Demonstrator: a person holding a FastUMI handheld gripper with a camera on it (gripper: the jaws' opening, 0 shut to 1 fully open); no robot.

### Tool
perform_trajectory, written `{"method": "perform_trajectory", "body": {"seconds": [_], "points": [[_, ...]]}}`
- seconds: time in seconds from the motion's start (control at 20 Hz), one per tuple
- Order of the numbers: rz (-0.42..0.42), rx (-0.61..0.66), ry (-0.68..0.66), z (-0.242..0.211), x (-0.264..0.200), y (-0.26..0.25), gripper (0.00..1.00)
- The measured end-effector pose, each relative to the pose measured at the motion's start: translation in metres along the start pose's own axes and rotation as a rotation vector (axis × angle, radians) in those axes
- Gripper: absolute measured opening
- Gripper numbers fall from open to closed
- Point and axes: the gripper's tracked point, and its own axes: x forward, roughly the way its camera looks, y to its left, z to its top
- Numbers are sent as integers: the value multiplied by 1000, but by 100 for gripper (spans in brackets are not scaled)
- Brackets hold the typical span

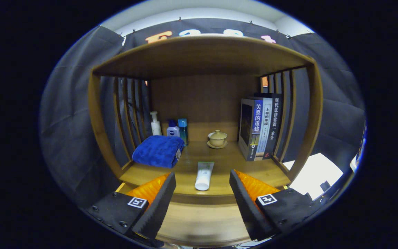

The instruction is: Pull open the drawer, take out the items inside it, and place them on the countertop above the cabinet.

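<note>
A white tube (204,175) with a green label lies on the wooden countertop (226,162), cap end toward me, just ahead of my fingers and between their lines. My gripper (202,181) is open, its fingers spread wide with nothing held. Below the countertop's front edge, a wooden surface (202,218) that may be the drawer front or its top spans the gap between the fingers; I cannot tell whether the drawer is open.
On the countertop stand a folded blue towel (159,150) at the left, three bottles (173,128) behind it, a lidded tea cup on a saucer (217,139) at the back middle, and upright books (259,128) at the right. Slatted side walls and a wooden top enclose the shelf.
</note>
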Motion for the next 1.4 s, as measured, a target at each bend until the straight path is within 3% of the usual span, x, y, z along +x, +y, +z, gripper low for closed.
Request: {"method": "perform_trajectory", "body": {"seconds": [0.6, 0.75, 1.4], "points": [[-73, -28, -86, -96, -91, -8, 100], [-35, 10, -73, -123, -101, 5, 100], [-8, 18, 43, -218, -104, 23, 100]]}}
